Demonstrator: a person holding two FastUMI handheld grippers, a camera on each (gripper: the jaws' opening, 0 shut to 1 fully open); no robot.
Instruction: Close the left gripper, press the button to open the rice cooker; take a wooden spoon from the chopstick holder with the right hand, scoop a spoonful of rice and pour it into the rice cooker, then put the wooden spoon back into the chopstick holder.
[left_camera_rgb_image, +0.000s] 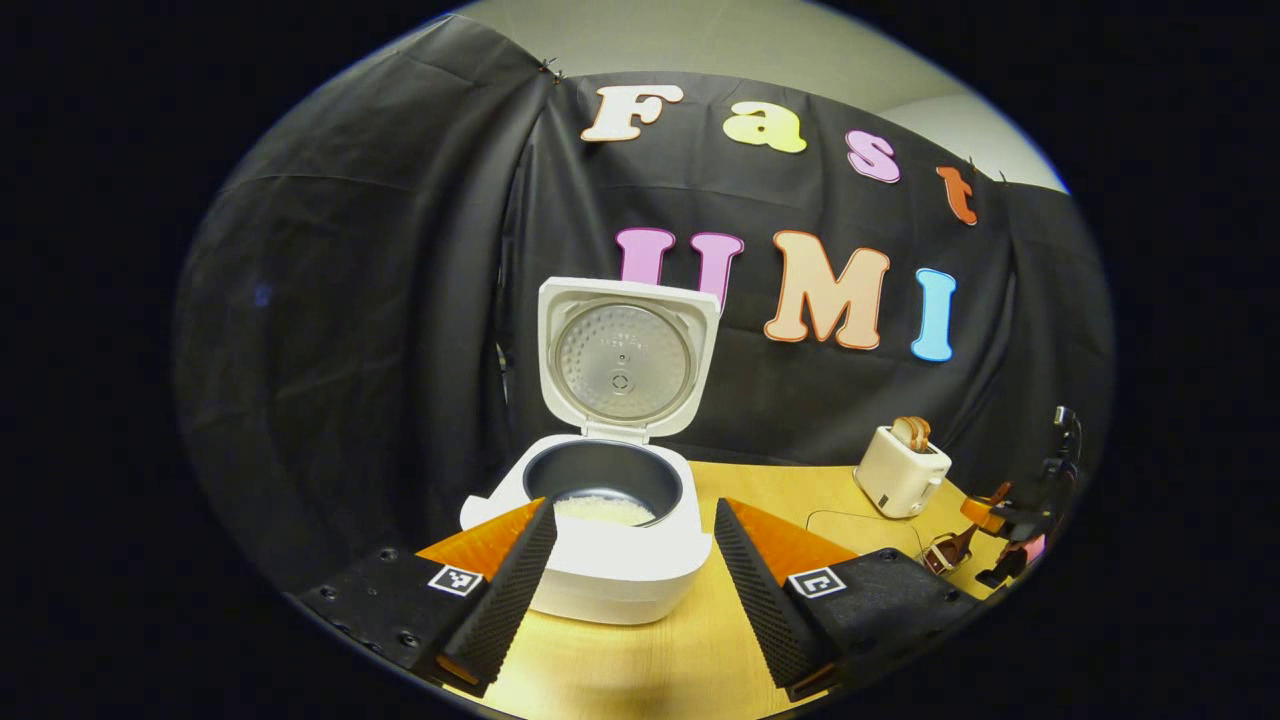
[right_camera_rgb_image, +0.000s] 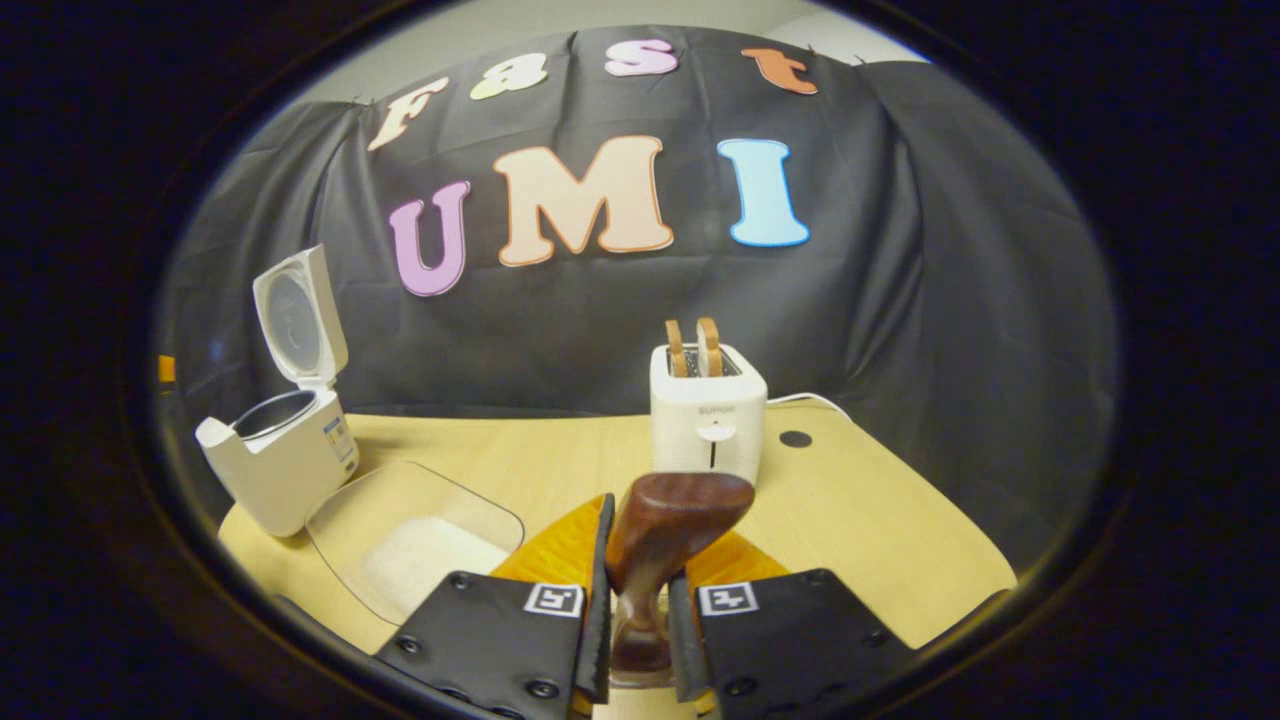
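Tabletop (left_camera_rgb_image: 650, 670) of pale wood runs across the booth, backed by black cloth draped as a wall, with a strip of light-coloured room wall above it.

In the left gripper view the rice cooker (left_camera_rgb_image: 610, 540) stands right in front on the table, its lid (left_camera_rgb_image: 625, 360) swung upright, the dark inner pot showing a low layer of white rice (left_camera_rgb_image: 603, 510) at the bottom. The left gripper (left_camera_rgb_image: 632, 560) hangs released, its two fingers spread wide with the cooker's front between them, touching nothing. Far to the right a white toaster (left_camera_rgb_image: 900, 472) holds two slices of bread, and at the edge beyond it some dark and brown gear is too distorted to make out.

In the right gripper view the right gripper (right_camera_rgb_image: 637, 600) is clenched on the wooden spoon (right_camera_rgb_image: 665, 530), both fingers pressing its neck; the bowl rises just above the fingertips, and the rest of the handle is hidden below them. The chopstick holder I cannot make out. This view alone takes in a clear shallow tray (right_camera_rgb_image: 415, 545) with white rice in it, lying just beside the cooker (right_camera_rgb_image: 285, 450), which sits at the left. The toaster (right_camera_rgb_image: 708, 410) stands behind the spoon, its cord trailing off right.
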